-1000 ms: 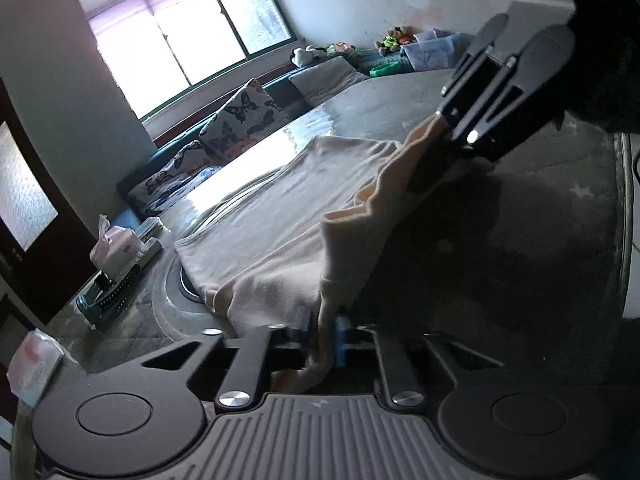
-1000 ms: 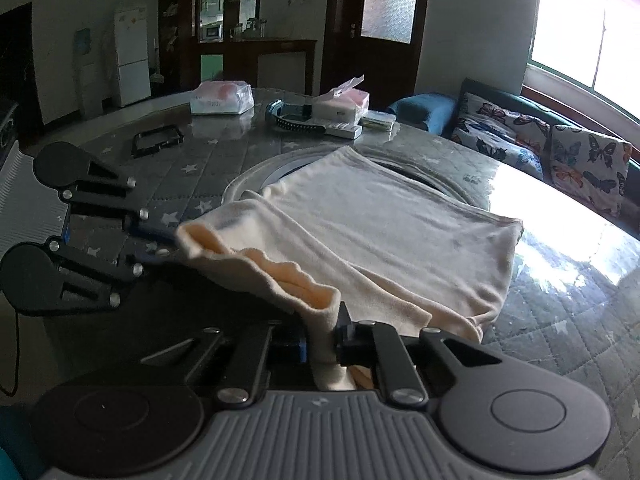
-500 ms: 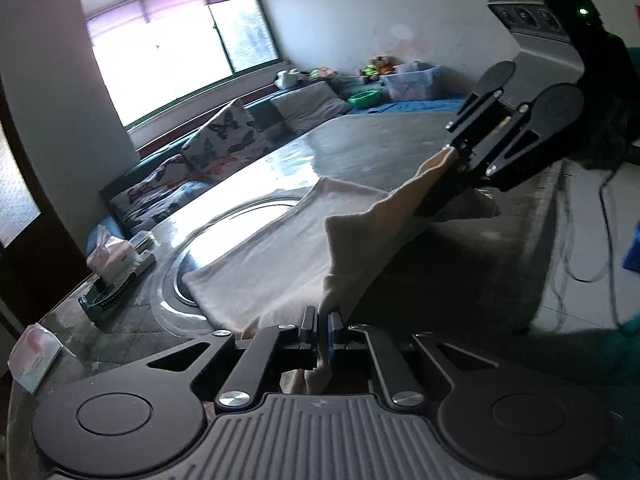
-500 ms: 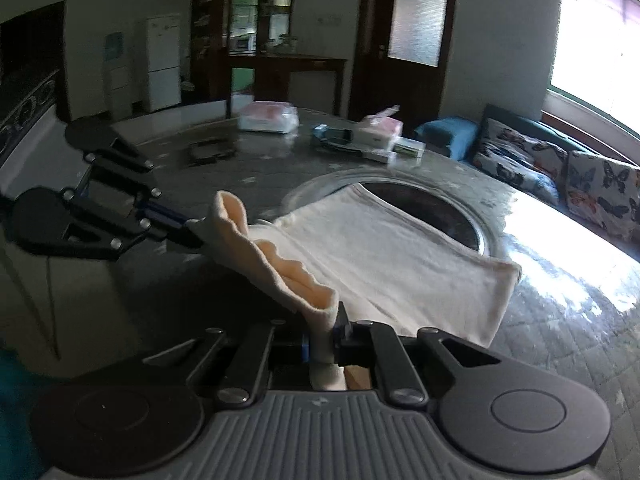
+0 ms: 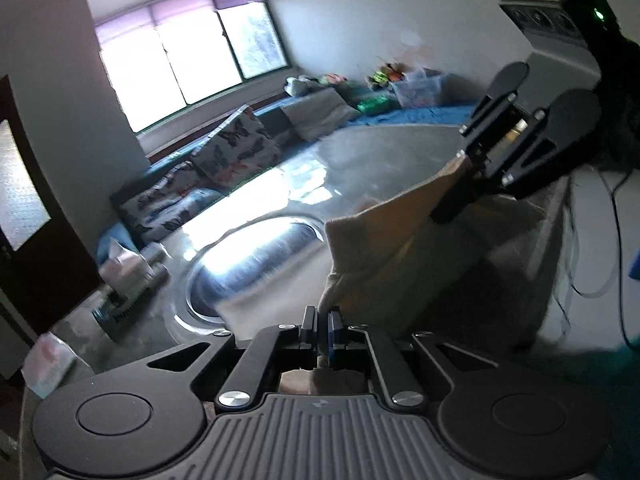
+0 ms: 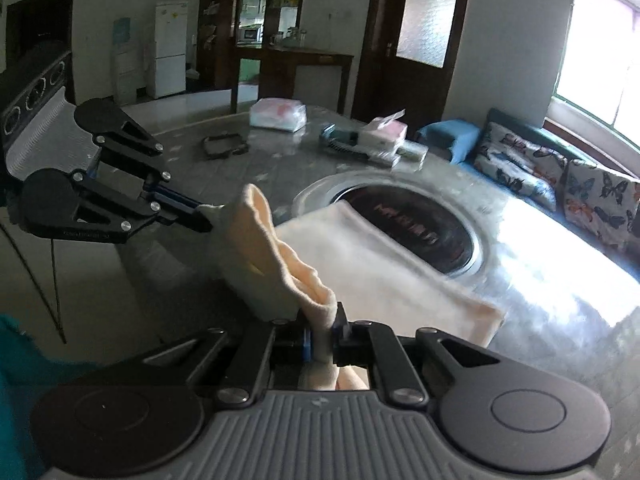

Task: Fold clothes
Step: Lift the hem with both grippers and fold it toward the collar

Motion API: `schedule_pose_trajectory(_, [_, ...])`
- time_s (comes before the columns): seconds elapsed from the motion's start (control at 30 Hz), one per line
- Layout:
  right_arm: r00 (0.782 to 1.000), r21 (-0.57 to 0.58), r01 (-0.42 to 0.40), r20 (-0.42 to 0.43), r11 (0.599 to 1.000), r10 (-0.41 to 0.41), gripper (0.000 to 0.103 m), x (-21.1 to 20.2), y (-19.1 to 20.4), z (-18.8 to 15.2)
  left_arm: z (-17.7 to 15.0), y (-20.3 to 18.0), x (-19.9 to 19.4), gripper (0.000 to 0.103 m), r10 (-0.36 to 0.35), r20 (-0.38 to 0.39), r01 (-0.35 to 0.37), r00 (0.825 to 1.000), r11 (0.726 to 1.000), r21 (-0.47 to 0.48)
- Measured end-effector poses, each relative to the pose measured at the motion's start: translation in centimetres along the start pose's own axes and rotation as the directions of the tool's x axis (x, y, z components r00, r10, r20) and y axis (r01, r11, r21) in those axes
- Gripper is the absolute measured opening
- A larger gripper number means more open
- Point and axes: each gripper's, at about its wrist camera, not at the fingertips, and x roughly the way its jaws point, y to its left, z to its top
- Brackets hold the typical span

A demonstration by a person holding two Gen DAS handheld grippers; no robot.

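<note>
Your left gripper (image 5: 322, 334) and right gripper (image 6: 320, 334) each pinch a corner of the cream garment (image 6: 360, 264), its near edge lifted and bunched between them. Only your right view shows its far part lying flat across the round table (image 6: 560, 280), with tissue packs (image 6: 278, 114) beyond.

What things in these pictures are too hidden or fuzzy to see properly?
- Cream cloth garment: its near part drops behind the table edge in the right wrist view, so what kind it is stays unclear.
- Dark round inset's lettering: blurred, partly under the cloth.
- Toys by the clear plastic bin: left wrist view, too small and smeared.
- Pink packet: cut off at the frame edge.
</note>
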Motion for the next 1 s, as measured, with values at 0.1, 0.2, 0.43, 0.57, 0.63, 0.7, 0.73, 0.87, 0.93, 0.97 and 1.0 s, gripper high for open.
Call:
schedule_pose_trajectory(0.1, [1.000,-0.002,0.022,0.003,1.000,-0.022,0.007,1.2,-2.0,1.6,1.6,1.7,2.4,0.005,0.029,-0.004,-0.029,1.000,1.000,-0.007])
schedule_pose_trajectory(0.2, [0.999,-0.014,0.049,-0.014,0.999,-0.049,0.007,3.4,-4.1,3.2,2.9,3.4,5.3,0.005,0.051,-0.016,-0.052,0.999,0.999,-0.017])
schedule_pose_trajectory(0.43, [0.992,0.032,0.103,-0.074,0.994,-0.101,0.007,11.1,-8.9,5.2,3.2,6.5,14.5,0.005,0.117,-0.120,-0.125,0.986,0.990,-0.062])
schedule_pose_trajectory(0.57, [0.990,0.120,0.122,-0.090,0.985,-0.111,0.012,14.9,-11.1,4.3,2.0,7.3,18.8,0.005,0.129,-0.204,-0.152,0.971,0.983,-0.101])
schedule_pose_trajectory(0.63, [0.989,0.164,0.132,-0.094,0.978,-0.118,0.022,15.4,-11.9,3.5,1.4,7.5,19.8,0.007,0.124,-0.233,-0.157,0.965,0.979,-0.127])
schedule_pose_trajectory(0.7, [0.987,0.207,0.142,-0.098,0.968,-0.124,0.028,16.0,-12.7,2.6,0.9,7.8,20.3,0.010,0.121,-0.252,-0.160,0.960,0.977,-0.141])
schedule_pose_trajectory(0.73, [0.987,0.228,0.147,-0.100,0.963,-0.127,0.028,16.2,-13.1,2.2,0.7,7.9,20.4,0.011,0.121,-0.254,-0.161,0.960,0.976,-0.143])
schedule_pose_trajectory(0.87, [0.983,0.290,0.173,-0.104,0.941,-0.149,0.031,13.5,-14.5,0.1,0.6,8.0,20.1,0.014,0.140,-0.258,-0.182,0.956,0.972,-0.146])
schedule_pose_trajectory(0.93, [0.981,0.310,0.184,-0.112,0.933,-0.157,0.031,12.4,-14.8,-0.8,0.7,8.1,19.7,0.014,0.151,-0.254,-0.193,0.955,0.970,-0.149])
schedule_pose_trajectory(0.97, [0.980,0.316,0.189,-0.119,0.930,-0.159,0.031,12.1,-14.9,-1.3,0.8,8.1,19.6,0.014,0.159,-0.255,-0.202,0.954,0.968,-0.150])
schedule_pose_trajectory(1.0, [0.979,0.321,0.193,-0.128,0.927,-0.160,0.031,12.0,-14.9,-1.6,0.9,8.2,19.5,0.014,0.164,-0.253,-0.207,0.953,0.966,-0.155])
